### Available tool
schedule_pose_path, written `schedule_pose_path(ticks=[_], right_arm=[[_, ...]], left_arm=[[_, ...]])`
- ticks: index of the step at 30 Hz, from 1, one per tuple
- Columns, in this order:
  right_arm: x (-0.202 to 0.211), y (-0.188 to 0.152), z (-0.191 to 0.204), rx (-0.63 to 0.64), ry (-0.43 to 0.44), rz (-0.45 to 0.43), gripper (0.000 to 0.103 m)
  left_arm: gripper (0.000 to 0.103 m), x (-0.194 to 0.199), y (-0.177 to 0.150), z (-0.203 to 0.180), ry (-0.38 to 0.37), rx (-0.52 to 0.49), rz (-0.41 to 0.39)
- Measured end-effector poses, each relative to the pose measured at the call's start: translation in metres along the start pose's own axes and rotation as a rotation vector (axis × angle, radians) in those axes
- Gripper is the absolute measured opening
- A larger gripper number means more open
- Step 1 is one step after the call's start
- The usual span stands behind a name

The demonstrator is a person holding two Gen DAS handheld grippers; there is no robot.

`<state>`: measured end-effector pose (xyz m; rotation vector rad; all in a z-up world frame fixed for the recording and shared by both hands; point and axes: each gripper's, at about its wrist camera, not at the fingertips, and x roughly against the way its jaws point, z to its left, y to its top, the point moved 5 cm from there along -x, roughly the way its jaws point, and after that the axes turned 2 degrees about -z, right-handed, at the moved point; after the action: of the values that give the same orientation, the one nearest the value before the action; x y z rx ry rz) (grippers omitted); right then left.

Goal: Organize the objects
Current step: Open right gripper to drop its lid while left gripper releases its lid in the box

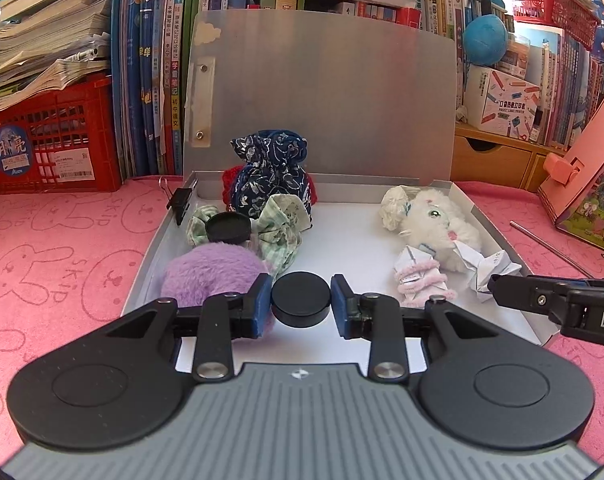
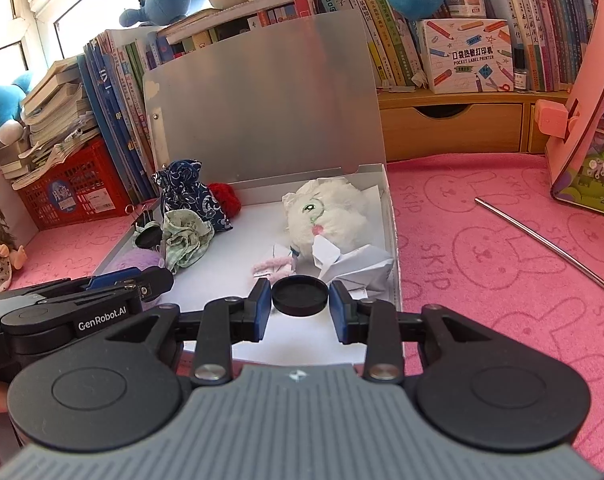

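Note:
In the left wrist view my left gripper (image 1: 300, 305) is shut on a black round puck (image 1: 300, 292), held just above the near end of an open white box (image 1: 350, 240). In the right wrist view my right gripper (image 2: 299, 307) is shut on a shallow black round lid (image 2: 299, 294) over the box (image 2: 241, 248), beside crumpled white paper (image 2: 362, 268). Each gripper shows from the side in the other's view: the right gripper (image 1: 502, 285) at the box's right rim, the left gripper (image 2: 157, 280) by a purple fluffy ball (image 2: 135, 260).
The box holds a blue patterned pouch (image 1: 271, 180), a red knit piece (image 2: 223, 196), a green checked scrunchie (image 1: 283, 228), a black cap (image 1: 227, 228), a white plush toy (image 1: 434, 220) and a pink fuzzy item (image 1: 420, 280). Its silver lid (image 1: 330, 100) stands upright behind. A metal straw (image 2: 542, 244) lies on the pink mat.

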<state>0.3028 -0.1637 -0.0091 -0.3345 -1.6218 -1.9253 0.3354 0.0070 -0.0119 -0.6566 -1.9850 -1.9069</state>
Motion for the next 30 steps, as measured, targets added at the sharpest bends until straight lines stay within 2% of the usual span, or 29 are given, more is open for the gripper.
schedule_pose_path(ticks=[13, 14, 15, 17, 19, 30], right_arm=[[-0.021, -0.013, -0.005, 0.016, -0.034, 0.033, 0.038], [-0.021, -0.014, -0.004, 0.020, -0.037, 0.032, 0.039], [-0.021, -0.014, -0.004, 0.026, -0.039, 0.030, 0.046], [-0.019, -0.014, -0.002, 0.040, -0.043, 0.021, 0.057], [-0.016, -0.014, 0.000, 0.058, -0.044, 0.009, 0.057], [0.011, -0.008, 0.010, 0.098, -0.053, -0.048, 0.067]], left_arm=[[0.038, -0.016, -0.008, -0.008, -0.004, -0.020, -0.001], [0.038, -0.016, -0.008, -0.008, -0.004, -0.021, 0.001], [0.040, -0.016, -0.008, -0.009, -0.004, -0.023, 0.004], [0.050, -0.015, -0.008, -0.009, -0.012, -0.020, 0.004], [0.062, -0.011, -0.008, -0.010, -0.013, -0.022, -0.003], [0.088, 0.024, 0.001, -0.016, -0.010, -0.052, -0.061]])
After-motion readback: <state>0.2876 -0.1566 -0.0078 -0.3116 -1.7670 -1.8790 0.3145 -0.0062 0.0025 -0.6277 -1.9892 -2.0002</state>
